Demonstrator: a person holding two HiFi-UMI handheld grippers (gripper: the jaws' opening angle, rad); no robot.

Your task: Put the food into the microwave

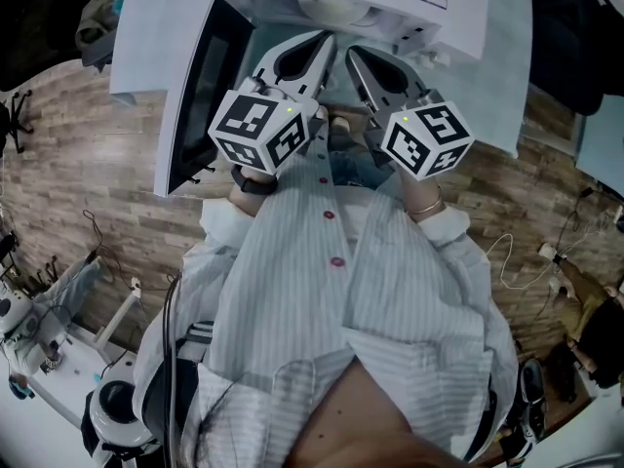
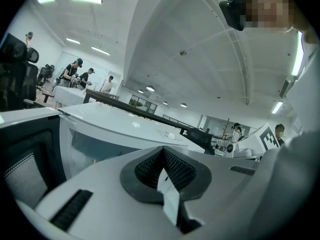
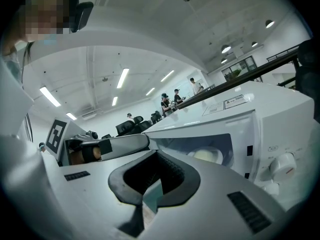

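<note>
The left gripper (image 1: 320, 41) and right gripper (image 1: 354, 53) are held side by side before the open microwave (image 1: 441, 19), jaws pressed together on nothing. Its door (image 1: 200, 96) is swung left. A pale round dish (image 3: 207, 155) is seen inside; whether it carries food cannot be told.

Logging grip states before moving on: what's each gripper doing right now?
Left gripper: closed, holding nothing.
Right gripper: closed, holding nothing.
</note>
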